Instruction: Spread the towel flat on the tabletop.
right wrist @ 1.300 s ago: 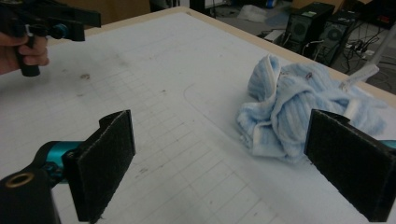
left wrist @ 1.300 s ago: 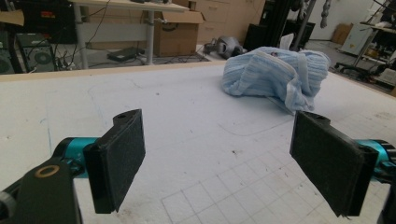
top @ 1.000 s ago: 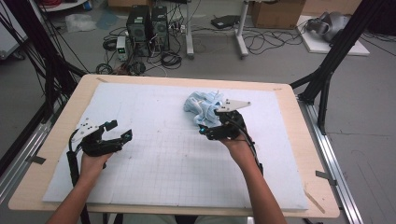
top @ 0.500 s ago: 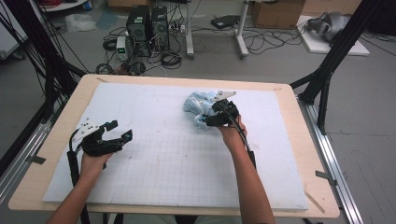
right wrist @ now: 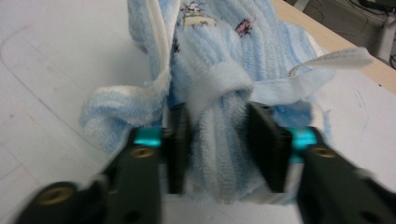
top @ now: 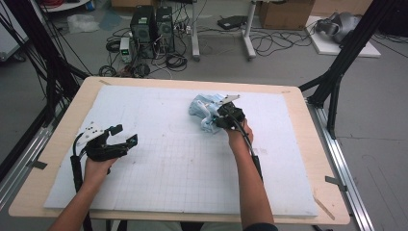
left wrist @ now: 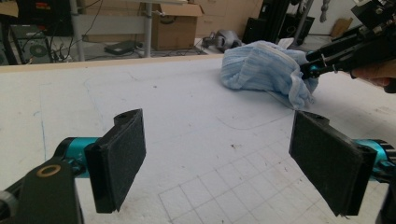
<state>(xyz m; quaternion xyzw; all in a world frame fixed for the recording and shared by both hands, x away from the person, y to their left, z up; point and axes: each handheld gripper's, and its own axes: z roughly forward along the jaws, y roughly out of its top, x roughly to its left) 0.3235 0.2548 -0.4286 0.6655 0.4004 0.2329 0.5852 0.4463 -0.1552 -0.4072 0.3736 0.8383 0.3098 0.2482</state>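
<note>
A crumpled light blue towel (top: 203,107) with a cream edge lies on the white gridded mat (top: 168,168), at the far middle. My right gripper (top: 215,120) reaches into its near side. Its jaws have just been closing, and in the right gripper view the right gripper (right wrist: 217,140) has its pads pressed on a bunched fold of the towel (right wrist: 219,56). My left gripper (top: 126,134) rests at the mat's left, open, with nothing between its pads (left wrist: 116,163). The left gripper view shows the towel (left wrist: 261,65) far off, with the right gripper (left wrist: 310,70) on it.
The mat covers a wooden table (top: 320,144) with rails along both sides. Beyond the far edge, computer towers (top: 151,24), cables and boxes stand on the floor. Black frame posts (top: 337,72) rise at the table's far corners.
My right gripper has moved away and down onto the towel, and its jaws have closed on a fold. The left gripper has stayed where it was.
</note>
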